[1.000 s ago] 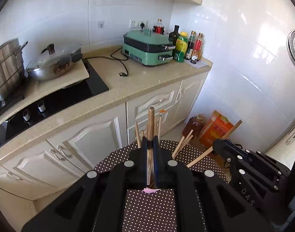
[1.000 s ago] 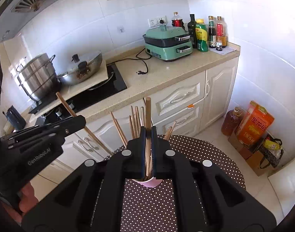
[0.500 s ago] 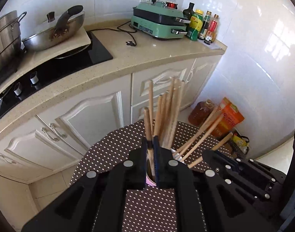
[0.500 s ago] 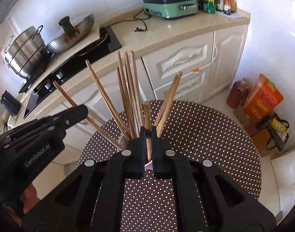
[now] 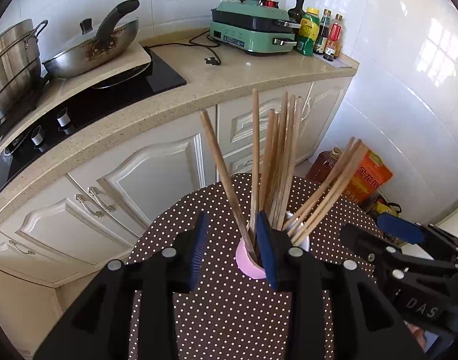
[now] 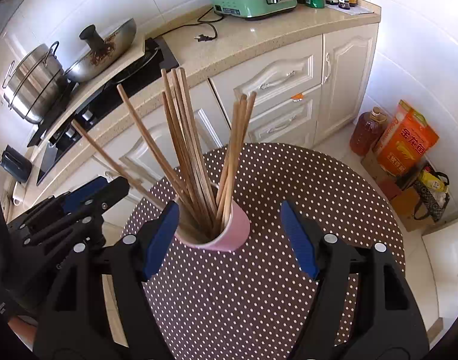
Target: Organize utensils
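Note:
A pink cup (image 6: 230, 234) stands on the round polka-dot table (image 6: 333, 192) and holds several wooden chopsticks (image 6: 187, 141). It also shows in the left wrist view (image 5: 246, 262) with the chopsticks (image 5: 276, 162) fanning out of it. My left gripper (image 5: 231, 246) is open, its blue pads either side of one leaning chopstick, just over the cup's left rim. My right gripper (image 6: 230, 237) is wide open with the cup between its fingers, touching nothing. Each gripper shows in the other's view, the left (image 6: 79, 201) and the right (image 5: 399, 240).
A kitchen counter (image 5: 229, 81) runs behind the table, with a wok (image 5: 91, 48), a steel pot (image 5: 10, 63), a green cooker (image 5: 252, 30) and bottles (image 5: 321, 33). White cabinets (image 6: 288, 84) are below. An oil bottle (image 6: 368, 132) and orange box (image 6: 405, 141) stand on the floor.
Both grippers were shut on a chopstick each over the cup. They lowered them in and have opened; the chopsticks now stand in the cup.

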Tool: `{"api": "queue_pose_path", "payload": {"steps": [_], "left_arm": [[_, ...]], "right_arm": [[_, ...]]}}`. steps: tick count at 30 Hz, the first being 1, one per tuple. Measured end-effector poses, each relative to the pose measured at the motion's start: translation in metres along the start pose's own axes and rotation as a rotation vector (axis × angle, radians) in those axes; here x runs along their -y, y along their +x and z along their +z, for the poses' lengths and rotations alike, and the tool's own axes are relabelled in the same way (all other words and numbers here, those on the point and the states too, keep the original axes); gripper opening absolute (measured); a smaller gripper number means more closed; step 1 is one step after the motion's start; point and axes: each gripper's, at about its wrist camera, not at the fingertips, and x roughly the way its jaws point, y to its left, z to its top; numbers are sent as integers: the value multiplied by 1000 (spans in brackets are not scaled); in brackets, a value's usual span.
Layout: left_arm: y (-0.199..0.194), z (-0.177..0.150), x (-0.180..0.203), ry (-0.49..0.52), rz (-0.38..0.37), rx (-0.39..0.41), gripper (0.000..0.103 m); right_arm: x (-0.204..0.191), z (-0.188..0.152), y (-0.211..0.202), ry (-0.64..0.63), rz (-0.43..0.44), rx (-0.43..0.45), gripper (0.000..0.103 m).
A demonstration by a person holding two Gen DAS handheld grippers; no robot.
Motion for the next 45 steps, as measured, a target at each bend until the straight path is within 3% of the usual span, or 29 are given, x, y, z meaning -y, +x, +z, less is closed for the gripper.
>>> {"api": "queue_pose_path", "payload": {"steps": [11, 16, 20, 27, 30, 37, 45], "left_arm": [[-90, -34, 2, -1, 28, 132, 44], [-144, -52, 4, -16, 13, 207, 46], [-185, -67, 7, -22, 33, 273, 46], [-238, -90, 9, -45, 76, 343, 48], [-251, -99, 10, -40, 101, 365, 51], [-266, -116, 11, -43, 69, 375, 51], [-270, -127, 11, -38, 57, 387, 51]], "right_arm": [[-16, -29, -86, -60, 2, 148, 72], [-26, -49, -147, -70, 5, 290, 76], [-33, -67, -193, -79, 4, 408, 84], [-48, -99, -236, -124, -18, 497, 89], [-52, -111, -245, -128, -17, 515, 90], [-53, -133, -252, -136, -70, 549, 90], [-53, -146, -246, -123, -82, 523, 92]]}}
